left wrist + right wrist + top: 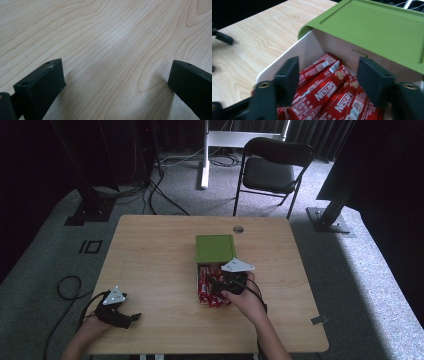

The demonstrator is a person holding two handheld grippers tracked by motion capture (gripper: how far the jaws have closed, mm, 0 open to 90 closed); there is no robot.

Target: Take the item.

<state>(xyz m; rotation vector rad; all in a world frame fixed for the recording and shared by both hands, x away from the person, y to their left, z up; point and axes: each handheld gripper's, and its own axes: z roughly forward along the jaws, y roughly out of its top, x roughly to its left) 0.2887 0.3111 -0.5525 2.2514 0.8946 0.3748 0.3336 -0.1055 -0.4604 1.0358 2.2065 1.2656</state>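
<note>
We log the white box (287,58), green lid (372,25) slid back, mid-bench (150,250): right tongs (328,75) wide above its red sachets (324,95); left tongs (116,80) wide, well apart near the bench's front-left edge.

Bare table (150,265) leftward; green lid (215,248) overhanging the sachet drawer (287,58).

White "NESCAFE" lettering runs along the red foil stick sachets (329,96) lying in the white open drawer (287,58).
</note>
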